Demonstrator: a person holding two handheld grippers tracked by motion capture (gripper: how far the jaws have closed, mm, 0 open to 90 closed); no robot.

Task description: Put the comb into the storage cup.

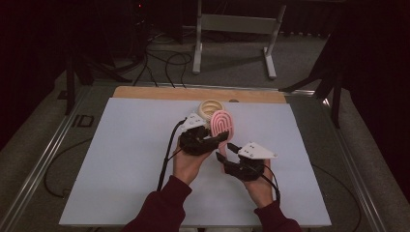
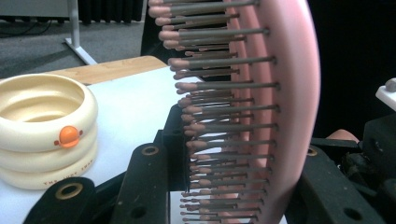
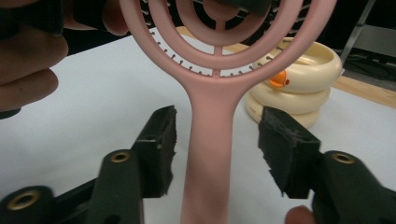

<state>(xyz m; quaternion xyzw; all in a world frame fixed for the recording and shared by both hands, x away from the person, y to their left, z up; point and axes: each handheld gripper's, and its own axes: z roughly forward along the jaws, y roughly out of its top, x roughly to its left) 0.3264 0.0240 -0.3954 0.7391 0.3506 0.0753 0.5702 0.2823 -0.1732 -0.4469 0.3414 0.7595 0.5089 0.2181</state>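
Brush: pink plastic vented hairbrush [image 1: 223, 123], upright at frame centre, above the white sheet [image 1: 125, 159].
Left gripper [image 2: 224, 186]: clenched on the brush head.
Right gripper [image 3: 217, 140]: released, jaws apart either side of the handle, not touching.
Cream stacked-ring holder [image 1: 211, 108]: just behind the brush.
Surface: sheet on a wooden table [image 1: 145, 93]; grey floor beyond.
Room: sheet bare left and right.

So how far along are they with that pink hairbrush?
Done: the pink hairbrush is off the table, upright, its head clamped in the left gripper. In hand: the right gripper has its jaws either side of the handle, not touching. Left: probably setting it down, perhaps at the cream stacked-ring holder behind. That is a guess.
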